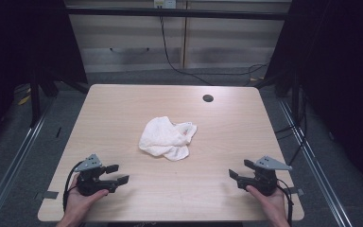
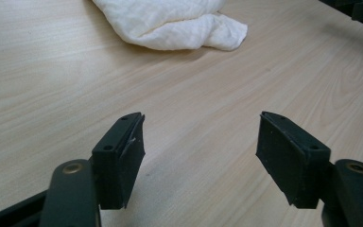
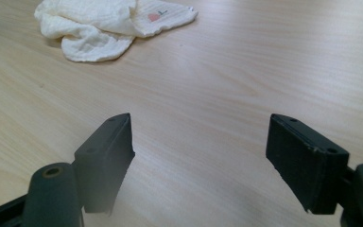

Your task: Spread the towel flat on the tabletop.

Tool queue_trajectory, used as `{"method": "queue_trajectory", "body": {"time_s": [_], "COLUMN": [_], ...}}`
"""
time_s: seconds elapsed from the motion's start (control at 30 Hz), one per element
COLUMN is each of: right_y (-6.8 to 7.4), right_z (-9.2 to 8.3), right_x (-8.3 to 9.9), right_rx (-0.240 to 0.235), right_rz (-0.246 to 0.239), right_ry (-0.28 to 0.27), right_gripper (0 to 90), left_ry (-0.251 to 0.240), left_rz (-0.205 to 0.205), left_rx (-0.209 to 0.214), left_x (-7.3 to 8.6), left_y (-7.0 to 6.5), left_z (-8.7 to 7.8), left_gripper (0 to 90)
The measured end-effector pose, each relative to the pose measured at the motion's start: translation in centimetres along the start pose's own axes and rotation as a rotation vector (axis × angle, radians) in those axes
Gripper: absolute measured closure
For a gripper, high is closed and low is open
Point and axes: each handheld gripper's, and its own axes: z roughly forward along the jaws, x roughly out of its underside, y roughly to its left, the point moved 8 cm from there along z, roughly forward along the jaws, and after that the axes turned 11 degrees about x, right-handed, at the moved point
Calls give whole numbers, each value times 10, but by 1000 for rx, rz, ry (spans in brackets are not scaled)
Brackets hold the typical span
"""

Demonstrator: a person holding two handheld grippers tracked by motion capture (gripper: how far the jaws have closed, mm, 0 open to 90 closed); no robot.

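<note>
You have one cloth [image 1: 167,137] to deal with: a white, crumpled, loosely bunched piece of crinkled woven fabric, lying near the middle of the table [image 1: 123,104], slightly toward the far edge. In the right gripper view a flat corner of it [image 3: 163,16] lies spread on the wood and carries a small red mark with dark print beside it, too small to read.

Bare wood rings the cloth on every side, and it sits well apart from all four table edges. The table is one light wood-grain slab with rounded corners and a single round dark hole [image 1: 208,98] near the far right corner.

You hold two grippers. Your left gripper [image 1: 117,173] rests near the near left corner, its jaws spread wide with nothing between them, pointing toward the right. Your right gripper [image 1: 240,169] sits near the near right corner, jaws likewise spread and empty, pointing toward the left. Both are well apart from the cloth. Each has flat, black, matte rectangular pads [image 2: 124,156] and a grey three-cornered plate [image 1: 273,163] on top.
</note>
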Motion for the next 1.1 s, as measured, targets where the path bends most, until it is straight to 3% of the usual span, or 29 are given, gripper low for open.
{"method": "queue_trajectory", "body": {"time_s": [0.13,0.2,0.23,0.37,0.4,0.43,0.6,0.7,0.73,0.83,0.87,0.93,0.97,1.07,1.1], "right_y": [7,11,19,28,29,30,38,47,51,52,55,57,61,66,74], "right_z": [3,8,12,15,15,16,19,28,34,40,47,50,57,63,71], "right_x": [-2,0,1,-1,-3,-6,-18,-24,-31,-43,-55,-61,-72,-80,-81], "right_rx": [-18,-15,-32,-65,-67,-70,-121,-153,-169,-150,-167,-181,-215,-234,-250], "right_rz": [-26,-76,-99,-108,-124,-136,-125,-137,-137,-136,-140,-136,-119,-128,-147], "right_ry": [-6,22,38,42,42,42,27,37,41,20,10,11,15,17,44], "right_gripper": [234,234,238,236,234,234,230,232,266,284,285,285,309,340,352], "left_ry": [-18,-31,-30,-63,-80,-80,-94,-94,-74,-69,-61,-52,-37,-34,-37], "left_rz": [-15,-25,-43,-72,-43,-43,38,35,3,4,9,17,13,14,13], "left_rx": [7,-15,-9,32,31,31,-9,18,30,37,34,42,54,78,83], "left_x": [-1,-2,-2,-4,-6,-6,-9,-11,-10,-11,-11,-11,-10,-9,-9], "left_y": [2,5,5,4,3,3,0,-2,0,1,1,0,0,-1,-1], "left_z": [-1,-2,-2,-5,-7,-7,-11,-11,-10,-10,-10,-10,-11,-11,-11], "left_gripper": [377,382,369,400,416,421,501,485,478,463,419,401,343,338,353]}}
